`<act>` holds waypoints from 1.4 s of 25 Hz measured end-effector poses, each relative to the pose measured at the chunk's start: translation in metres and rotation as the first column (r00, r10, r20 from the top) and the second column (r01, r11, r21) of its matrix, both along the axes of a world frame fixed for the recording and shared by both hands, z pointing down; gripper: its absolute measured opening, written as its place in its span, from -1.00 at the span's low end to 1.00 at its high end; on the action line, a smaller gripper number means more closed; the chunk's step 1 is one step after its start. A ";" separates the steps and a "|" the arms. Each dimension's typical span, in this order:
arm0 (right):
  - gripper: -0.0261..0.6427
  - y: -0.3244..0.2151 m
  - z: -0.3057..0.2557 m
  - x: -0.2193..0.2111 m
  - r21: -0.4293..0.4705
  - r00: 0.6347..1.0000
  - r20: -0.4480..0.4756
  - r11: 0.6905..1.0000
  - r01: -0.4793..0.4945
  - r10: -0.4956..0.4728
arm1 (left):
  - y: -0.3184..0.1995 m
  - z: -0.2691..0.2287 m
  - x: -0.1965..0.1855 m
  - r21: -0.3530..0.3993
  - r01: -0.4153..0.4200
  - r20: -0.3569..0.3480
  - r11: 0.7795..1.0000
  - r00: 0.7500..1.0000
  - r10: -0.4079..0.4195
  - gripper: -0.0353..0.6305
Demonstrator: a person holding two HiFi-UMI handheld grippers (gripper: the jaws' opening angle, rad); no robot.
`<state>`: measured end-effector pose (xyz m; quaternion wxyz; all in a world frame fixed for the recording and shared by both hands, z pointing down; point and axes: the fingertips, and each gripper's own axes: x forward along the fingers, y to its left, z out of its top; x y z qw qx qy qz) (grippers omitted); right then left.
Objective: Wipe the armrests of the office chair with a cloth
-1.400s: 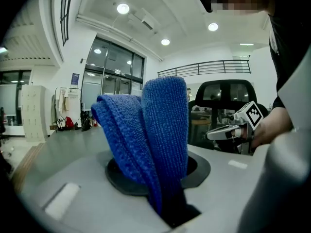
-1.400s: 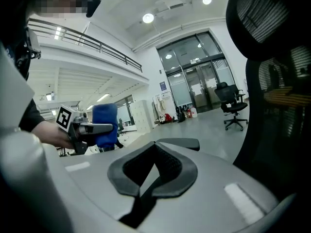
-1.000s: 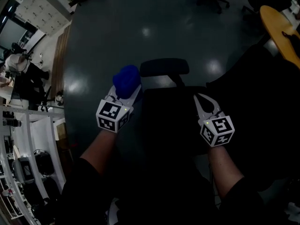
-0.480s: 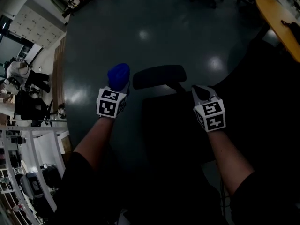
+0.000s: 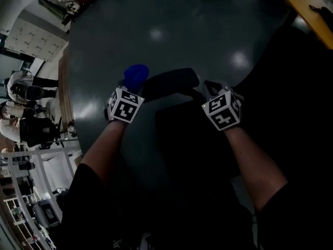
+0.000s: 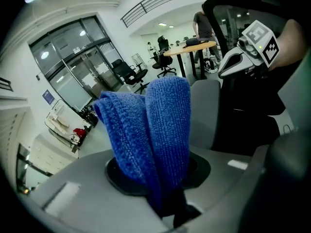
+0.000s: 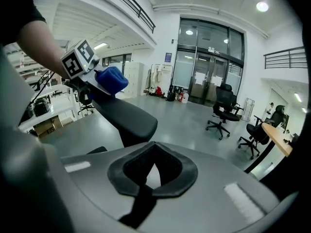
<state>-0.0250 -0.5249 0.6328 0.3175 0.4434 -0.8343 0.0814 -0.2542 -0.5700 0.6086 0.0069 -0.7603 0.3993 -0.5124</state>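
The black armrest [image 5: 169,82] of the office chair lies crosswise between my two grippers in the head view. My left gripper [image 5: 132,89] is shut on a folded blue cloth [image 5: 136,75], which sits at the armrest's left end; whether they touch is unclear. In the left gripper view the blue cloth [image 6: 153,130] stands up out of the jaws of the left gripper [image 6: 163,188], hiding their tips. My right gripper [image 5: 211,89] is at the armrest's right end. In its own view the right gripper [image 7: 154,147] is shut and holds nothing, with the armrest [image 7: 127,115] just beyond it.
The dark chair back [image 5: 197,139] fills the space below my hands. A wooden desk [image 5: 307,7] is at the upper right. Shelving [image 5: 31,191] and people [image 5: 23,87] are at the left. Other office chairs [image 7: 221,111] stand on the grey floor.
Both grippers have moved forward to the armrest. The cloth has come closer to its left end, and the right gripper now sits at its right end.
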 end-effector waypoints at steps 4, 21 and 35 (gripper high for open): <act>-0.91 0.000 0.003 -0.016 0.013 0.999 -0.006 0.999 0.033 -0.033 | 0.000 0.003 0.009 0.000 -0.024 0.033 1.000 0.999 0.024 -0.52; -0.93 0.001 0.003 -0.023 0.026 0.999 0.051 1.000 0.009 -0.011 | -0.013 0.006 0.124 -0.010 -0.267 0.062 0.964 0.962 0.267 -0.52; -0.92 0.018 0.006 -0.024 0.010 0.996 0.087 1.000 0.028 -0.028 | 0.014 0.001 0.243 -0.037 -0.418 -0.102 0.908 0.905 0.413 -0.52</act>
